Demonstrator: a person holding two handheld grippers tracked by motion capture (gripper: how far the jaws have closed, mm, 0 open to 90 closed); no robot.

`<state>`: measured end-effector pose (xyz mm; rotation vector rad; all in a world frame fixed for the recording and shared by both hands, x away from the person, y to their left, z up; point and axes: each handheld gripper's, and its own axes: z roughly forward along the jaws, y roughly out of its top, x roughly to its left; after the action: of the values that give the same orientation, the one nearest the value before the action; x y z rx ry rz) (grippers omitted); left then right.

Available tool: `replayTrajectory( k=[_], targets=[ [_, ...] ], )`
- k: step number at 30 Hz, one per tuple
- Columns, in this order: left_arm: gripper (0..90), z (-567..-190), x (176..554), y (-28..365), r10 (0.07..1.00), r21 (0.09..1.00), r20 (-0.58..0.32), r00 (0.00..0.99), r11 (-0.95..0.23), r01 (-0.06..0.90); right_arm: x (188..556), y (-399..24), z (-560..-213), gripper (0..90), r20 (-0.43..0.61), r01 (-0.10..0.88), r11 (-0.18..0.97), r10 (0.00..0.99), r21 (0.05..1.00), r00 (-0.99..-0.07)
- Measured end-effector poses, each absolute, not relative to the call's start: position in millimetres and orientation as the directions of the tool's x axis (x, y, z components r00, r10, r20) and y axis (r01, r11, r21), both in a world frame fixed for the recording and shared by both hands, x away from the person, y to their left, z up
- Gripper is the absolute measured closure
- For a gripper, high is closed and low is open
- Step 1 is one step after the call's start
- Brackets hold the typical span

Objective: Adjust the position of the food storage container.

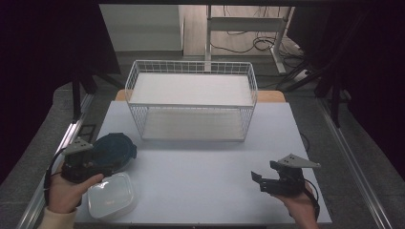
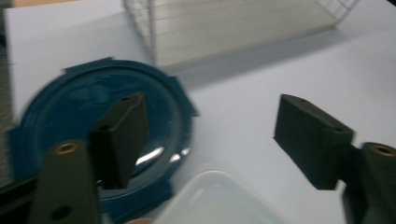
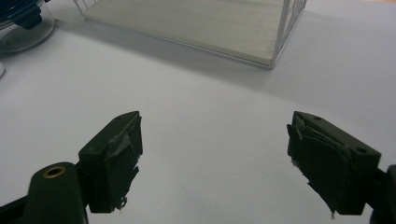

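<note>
Blue-lidded round container (image 2: 98, 135) sits beneath the left gripper (image 2: 210, 135), under its near jaw; jaws stand wide, gripping nothing. Centre both jaws over the lid rim before closing, clear of the white container (image 2: 219, 200). Right gripper (image 3: 215, 158) stays open, empty.

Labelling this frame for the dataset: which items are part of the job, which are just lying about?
In the job:
- left tongs, open, hovering at the blue round lid
- white square container, right beside that lid

Lying about:
- white wire basket, nothing in it
- right tongs, open over bare table
</note>
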<state>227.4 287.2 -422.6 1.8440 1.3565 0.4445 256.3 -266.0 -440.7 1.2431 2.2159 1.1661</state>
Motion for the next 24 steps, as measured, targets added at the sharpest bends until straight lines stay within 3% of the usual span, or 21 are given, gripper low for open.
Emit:
replayTrajectory(
  k=[12, 13, 17, 24],
  targets=[
    [55.2, -438, 261, 341, 0.945, 0.681, -0.188, 0.269, -0.072, 0.728, 259, -265, -445, 17.6, 0.094, 0.561, 0.283, 0.831, 0.778, -0.549],
    [62.4, -440, 266, 349, 0.947, 0.667, -0.198, 0.253, -0.059, 0.743, 259, -266, -446, 17.6, 0.094, 0.562, 0.283, 0.831, 0.777, -0.549],
    [76.5, -444, 271, 360, 0.954, 0.647, -0.197, 0.227, -0.047, 0.761, 260, -267, -446, 17.6, 0.095, 0.566, 0.282, 0.833, 0.775, -0.545],
    [87.5, -460, 276, 384, 0.975, 0.597, -0.173, 0.141, -0.010, 0.802, 260, -266, -448, 17.6, 0.096, 0.571, 0.284, 0.834, 0.770, -0.543]
  ],
)
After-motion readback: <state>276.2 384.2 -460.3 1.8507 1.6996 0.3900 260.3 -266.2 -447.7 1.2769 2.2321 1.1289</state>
